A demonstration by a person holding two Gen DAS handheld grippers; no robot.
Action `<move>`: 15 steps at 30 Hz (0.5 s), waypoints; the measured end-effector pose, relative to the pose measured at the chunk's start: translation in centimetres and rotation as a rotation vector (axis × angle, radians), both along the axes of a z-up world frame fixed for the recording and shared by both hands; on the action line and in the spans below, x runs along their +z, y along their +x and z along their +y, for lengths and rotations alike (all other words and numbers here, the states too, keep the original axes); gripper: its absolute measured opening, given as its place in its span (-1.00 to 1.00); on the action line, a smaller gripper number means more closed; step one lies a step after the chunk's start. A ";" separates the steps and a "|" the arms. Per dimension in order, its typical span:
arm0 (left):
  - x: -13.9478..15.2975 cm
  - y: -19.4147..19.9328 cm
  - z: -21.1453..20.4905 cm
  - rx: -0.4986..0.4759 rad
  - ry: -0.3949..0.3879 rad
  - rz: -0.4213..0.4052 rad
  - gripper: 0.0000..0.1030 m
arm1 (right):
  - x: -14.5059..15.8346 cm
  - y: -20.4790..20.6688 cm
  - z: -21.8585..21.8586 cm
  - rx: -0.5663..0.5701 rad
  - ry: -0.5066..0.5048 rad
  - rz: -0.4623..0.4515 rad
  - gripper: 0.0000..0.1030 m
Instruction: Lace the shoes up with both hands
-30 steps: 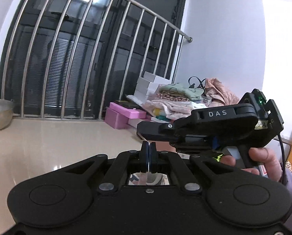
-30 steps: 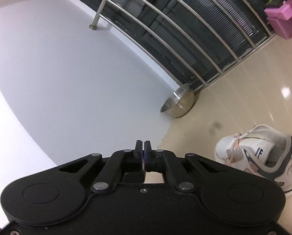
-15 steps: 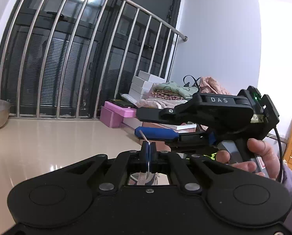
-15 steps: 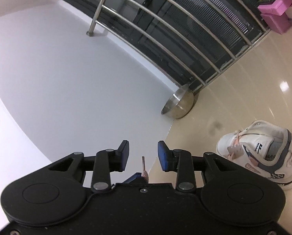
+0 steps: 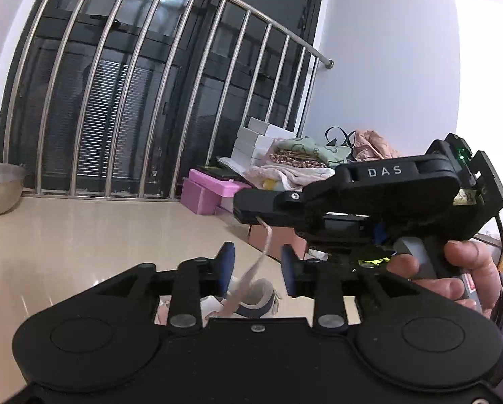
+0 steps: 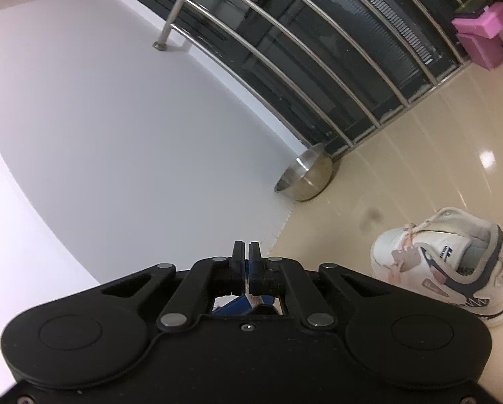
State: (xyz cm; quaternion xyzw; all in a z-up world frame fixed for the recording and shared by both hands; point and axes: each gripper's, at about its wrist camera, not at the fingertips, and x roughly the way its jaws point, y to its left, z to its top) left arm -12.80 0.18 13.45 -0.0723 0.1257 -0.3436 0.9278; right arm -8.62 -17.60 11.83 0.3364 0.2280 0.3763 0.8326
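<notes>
A white sneaker (image 6: pixel 446 262) with navy and pink trim stands on the beige floor, low and to the right in the right wrist view. In the left wrist view only part of the sneaker (image 5: pixel 254 298) shows, below my fingers. A pale pink lace (image 5: pixel 264 245) rises from it, passes untouched between the spread blue pads of my open left gripper (image 5: pixel 256 262), and ends in the tip of my right gripper (image 5: pixel 248 210). A hand holds that gripper at the right. In its own view the right gripper (image 6: pixel 246 252) is shut on the lace end.
A steel bowl (image 6: pixel 305 178) sits on the floor by the white wall and the barred railing (image 5: pixel 143 101). Pink boxes (image 5: pixel 211 192), white boxes and piled clothes (image 5: pixel 302 165) stand behind the right gripper. Bare floor (image 5: pixel 83 235) lies to the left.
The lace end has passed from my left gripper to my right. The right gripper opened, then shut on the lace; the left gripper, shut on it before, has opened.
</notes>
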 end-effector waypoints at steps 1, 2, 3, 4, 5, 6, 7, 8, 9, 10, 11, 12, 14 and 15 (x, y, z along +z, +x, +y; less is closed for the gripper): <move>0.0 0.0 0.0 -0.002 -0.010 0.006 -0.41 | 0.0 -0.1 0.1 0.001 -0.002 -0.003 -0.99; 0.1 0.1 0.0 -0.006 -0.017 0.014 -0.41 | 0.0 -0.1 0.2 0.001 -0.003 -0.007 -0.99; 0.1 0.2 0.0 -0.002 -0.022 0.017 -0.42 | 0.0 -0.2 0.1 -0.003 -0.005 -0.008 -0.99; 0.1 0.2 0.1 0.005 -0.027 0.019 -0.46 | 0.0 -0.2 0.1 -0.008 -0.008 -0.009 -0.99; 0.2 0.2 0.1 0.007 -0.032 0.022 -0.52 | -0.1 -0.3 0.1 -0.012 -0.010 -0.010 -0.99; 0.2 0.3 0.2 0.007 -0.037 0.026 -0.65 | -0.1 -0.3 0.1 -0.017 -0.012 -0.011 -0.99; 0.2 0.3 0.3 0.009 -0.046 0.033 -0.76 | -0.1 -0.3 0.1 -0.021 -0.014 -0.012 -0.99; 0.2 0.4 0.4 0.003 -0.055 0.040 -0.84 | -0.2 -0.4 0.1 -0.025 -0.017 -0.012 -0.99; 0.2 0.4 0.5 -0.007 -0.063 0.047 -0.93 | -0.2 -0.4 0.1 -0.030 -0.019 -0.013 -0.99; 0.2 0.4 0.5 -0.008 -0.065 0.049 -0.96 | -0.2 -0.5 0.1 -0.034 -0.021 -0.014 -0.99; 0.2 0.4 0.4 -0.001 -0.061 0.053 -0.97 | -0.2 -0.5 0.0 -0.039 -0.023 -0.015 -0.99; 0.1 0.6 0.4 0.009 -0.057 0.062 -0.98 | -0.3 -0.6 0.0 -0.043 -0.025 -0.016 -0.99; -0.2 0.9 0.5 0.026 -0.055 0.086 -0.98 | -0.3 -0.7 0.0 -0.052 -0.030 -0.018 -0.94; -0.5 1.0 0.6 0.033 -0.054 0.094 -0.98 | -0.3 -0.7 0.0 -0.056 -0.032 -0.019 -0.91</move>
